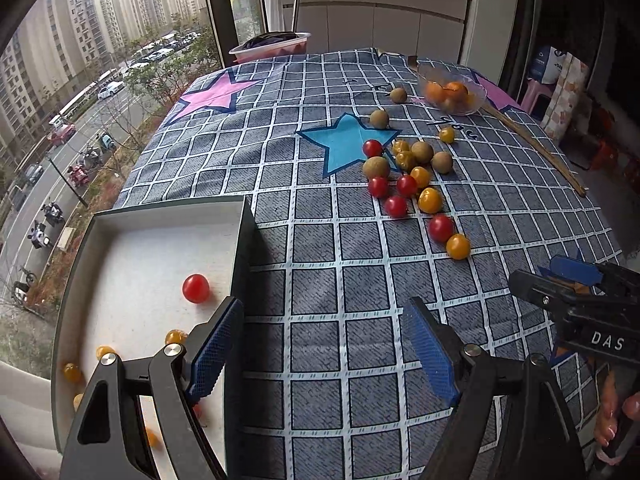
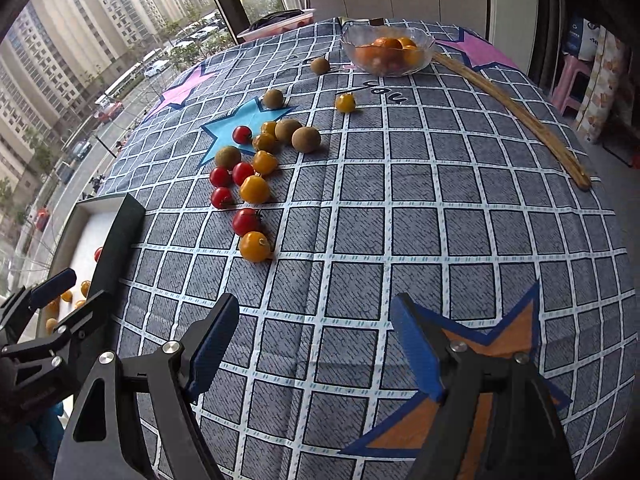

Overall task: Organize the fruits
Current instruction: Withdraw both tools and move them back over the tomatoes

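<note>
both tongs, left (image 1: 322,354) and right (image 2: 316,346), gape wide and empty at the frame's bottom; a careless nudge could roll the loose tomatoes (image 2: 255,246) at centre off the worktop (image 2: 440,240).

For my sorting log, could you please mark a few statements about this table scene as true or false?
1. Both claws are open and empty: left claw, right claw. True.
2. The white box holds a red tomato. True.
3. The glass bowl is empty. False: it holds orange fruit.
4. The tablecloth is plain. False: it is checked, with stars.
5. A wooden stick lies on the cloth. True.
</note>
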Action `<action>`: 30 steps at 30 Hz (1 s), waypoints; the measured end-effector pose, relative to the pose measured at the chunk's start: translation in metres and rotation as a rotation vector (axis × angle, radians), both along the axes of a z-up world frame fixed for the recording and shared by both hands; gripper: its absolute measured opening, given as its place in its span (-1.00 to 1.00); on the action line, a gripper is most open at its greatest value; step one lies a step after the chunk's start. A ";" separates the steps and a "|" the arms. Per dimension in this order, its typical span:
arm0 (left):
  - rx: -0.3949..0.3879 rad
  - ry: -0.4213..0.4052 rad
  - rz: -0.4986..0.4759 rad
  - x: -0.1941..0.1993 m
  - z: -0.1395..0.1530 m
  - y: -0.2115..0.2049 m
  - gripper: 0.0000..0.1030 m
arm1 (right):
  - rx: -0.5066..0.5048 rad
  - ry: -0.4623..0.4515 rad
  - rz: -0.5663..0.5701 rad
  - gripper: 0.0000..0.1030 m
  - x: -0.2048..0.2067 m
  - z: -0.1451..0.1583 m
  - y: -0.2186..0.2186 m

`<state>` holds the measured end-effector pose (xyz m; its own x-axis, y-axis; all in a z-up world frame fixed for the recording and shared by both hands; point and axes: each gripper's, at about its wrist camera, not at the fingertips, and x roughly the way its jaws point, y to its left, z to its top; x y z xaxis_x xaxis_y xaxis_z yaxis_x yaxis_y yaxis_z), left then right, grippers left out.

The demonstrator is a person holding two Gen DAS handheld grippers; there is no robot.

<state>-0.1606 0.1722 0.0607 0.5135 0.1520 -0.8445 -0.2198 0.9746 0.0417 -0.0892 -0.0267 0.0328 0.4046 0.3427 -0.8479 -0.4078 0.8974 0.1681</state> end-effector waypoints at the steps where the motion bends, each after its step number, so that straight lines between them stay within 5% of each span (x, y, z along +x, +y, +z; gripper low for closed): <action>1: -0.004 0.005 0.004 0.007 -0.002 0.000 0.61 | -0.006 -0.011 0.009 0.57 -0.001 -0.001 0.001; 6: -0.036 0.019 0.006 0.039 -0.015 0.000 0.61 | -0.029 -0.041 0.056 0.57 -0.004 -0.009 0.010; 14: -0.062 0.046 -0.006 0.076 -0.036 -0.006 0.60 | -0.042 -0.064 0.109 0.26 -0.002 -0.015 0.024; 16: -0.073 0.057 -0.001 0.083 -0.041 -0.006 0.40 | -0.039 -0.060 0.110 0.25 0.000 -0.016 0.025; 26: -0.071 0.047 0.002 0.109 -0.049 -0.012 0.20 | -0.042 -0.078 0.101 0.25 0.008 -0.023 0.037; 30: -0.059 0.037 0.004 0.111 -0.048 -0.013 -0.11 | -0.039 -0.101 0.095 0.19 0.010 -0.023 0.046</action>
<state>-0.0492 0.1594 0.0125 0.4813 0.1035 -0.8704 -0.2231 0.9748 -0.0075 -0.0788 0.0191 0.0093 0.4556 0.3508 -0.8182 -0.5041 0.8592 0.0877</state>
